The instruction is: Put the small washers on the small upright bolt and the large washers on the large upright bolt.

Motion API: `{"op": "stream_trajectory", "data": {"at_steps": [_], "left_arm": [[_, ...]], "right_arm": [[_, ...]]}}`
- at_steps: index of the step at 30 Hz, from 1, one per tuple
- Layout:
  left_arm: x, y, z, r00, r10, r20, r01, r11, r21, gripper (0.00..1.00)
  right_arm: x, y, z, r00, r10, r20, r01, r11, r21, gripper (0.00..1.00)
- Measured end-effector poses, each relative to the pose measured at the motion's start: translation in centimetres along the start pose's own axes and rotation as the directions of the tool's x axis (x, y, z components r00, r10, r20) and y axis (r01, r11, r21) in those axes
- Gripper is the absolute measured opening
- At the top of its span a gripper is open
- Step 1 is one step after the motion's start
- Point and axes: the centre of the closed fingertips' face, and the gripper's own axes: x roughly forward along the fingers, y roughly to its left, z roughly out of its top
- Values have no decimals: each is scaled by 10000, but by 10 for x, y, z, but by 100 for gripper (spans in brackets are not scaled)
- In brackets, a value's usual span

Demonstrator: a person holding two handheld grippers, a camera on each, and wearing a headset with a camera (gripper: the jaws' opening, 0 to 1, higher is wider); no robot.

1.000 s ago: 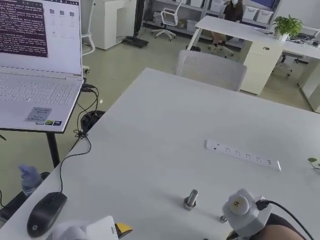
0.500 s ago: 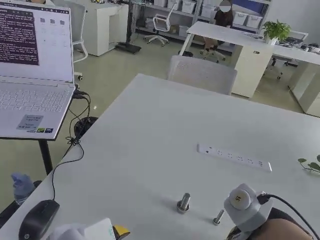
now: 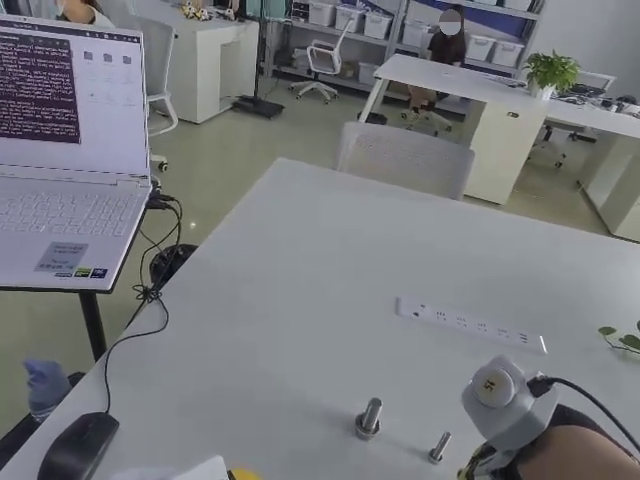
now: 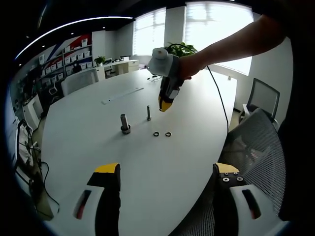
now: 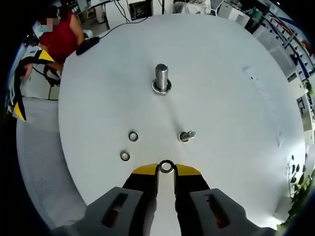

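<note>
The white table (image 3: 300, 290) carried all task parts. All positions below are referenced to the large upright bolt (image 3: 368, 418).

1. In the head view, the open laptop (image 3: 70, 200) sat on a separate stand, well to the left of the large upright bolt and off the table.
2. The grey chair (image 3: 405, 160) stood at the far table edge, well beyond the bolt.
3. The power strip (image 3: 470, 325) lay flat on the table, beyond the bolt and slightly right of it.
4. The mouse (image 3: 78, 447) lay at the near left table edge, well to the left of the bolt.
5. The left gripper (image 4: 166, 169) was released: its jaws stood wide apart with nothing between them, well short of the bolt and pointed toward it.
6. The right gripper (image 5: 166, 173) was clenched on a washer (image 5: 166, 166), pinched at the jaw tips, above the table on the near side of the bolt.
7. The large upright bolt stood on its base on the table.
8. The small upright bolt (image 5: 187, 135) stood near the large one, between it and the right gripper's tips.
9. The two loose washers (image 5: 133, 136) lay flat on the table, apart from each other, near the large bolt on the side facing both grippers.
</note>
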Motion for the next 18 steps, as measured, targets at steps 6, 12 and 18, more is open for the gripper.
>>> {"op": "stream_trajectory", "data": {"at_steps": [6, 12, 18], "left_arm": [[-1, 1, -2, 10000, 7, -90, -7, 10000, -17, 76], [-2, 4, -4, 9999, 42, -133, -43, 10000, -16, 76], [-2, 6, -1, 9999, 75, -145, -76, 10000, -36, 76]], "right_arm": [[-5, -14, 13, 9996, -179, 212, 180, 9998, -46, 13], [-10, -25, 22, 9988, -242, 420, 244, 9997, -38, 13], [-9, -25, 30, 9975, -125, 699, 149, 9993, -344, 13]]}}
